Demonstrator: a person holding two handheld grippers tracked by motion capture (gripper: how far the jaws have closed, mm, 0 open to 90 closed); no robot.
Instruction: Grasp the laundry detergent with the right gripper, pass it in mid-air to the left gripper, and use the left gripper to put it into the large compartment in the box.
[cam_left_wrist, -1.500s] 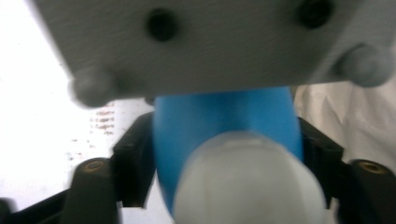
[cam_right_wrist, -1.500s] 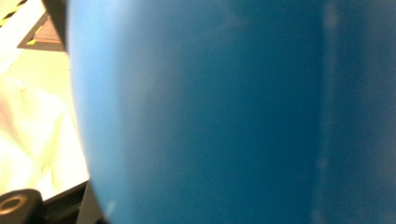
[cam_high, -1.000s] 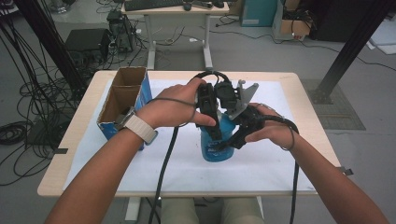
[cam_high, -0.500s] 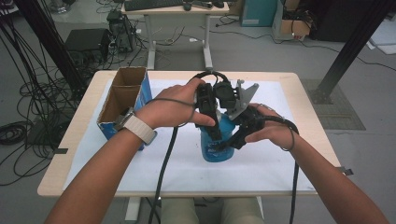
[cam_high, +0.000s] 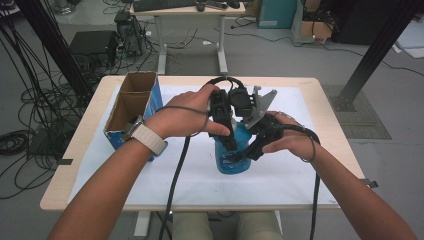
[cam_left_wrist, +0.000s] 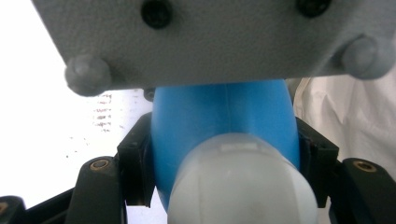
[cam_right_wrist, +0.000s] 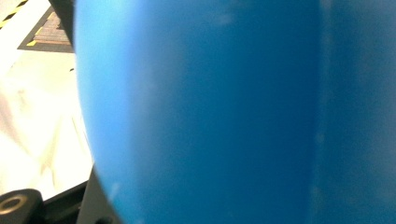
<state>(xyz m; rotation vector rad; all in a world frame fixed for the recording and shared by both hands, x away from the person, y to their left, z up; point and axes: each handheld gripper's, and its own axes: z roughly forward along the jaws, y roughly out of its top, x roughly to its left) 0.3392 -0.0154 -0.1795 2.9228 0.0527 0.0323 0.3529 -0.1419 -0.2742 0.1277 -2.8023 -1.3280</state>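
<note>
A blue bottle (cam_high: 231, 159) with a white cap (cam_left_wrist: 239, 186) stands near the middle of the white-covered table (cam_high: 125, 185). My left gripper (cam_high: 226, 137) comes down on it from above and is shut on its upper part, just below the cap; in the left gripper view both black jaws press the blue sides (cam_left_wrist: 224, 121). My right gripper (cam_high: 248, 150) grips the bottle's body from the right side. The blue wall (cam_right_wrist: 233, 112) sits right against the lens in the right gripper view. The right gripper's grey plate (cam_left_wrist: 210, 42) hangs just above the bottle.
An open cardboard box (cam_high: 131, 106) with a blue side stands at the table's left. Behind the table are a desk (cam_high: 190, 10) and cables (cam_high: 30, 100) on the floor at left. A black post (cam_high: 372, 55) rises at the right.
</note>
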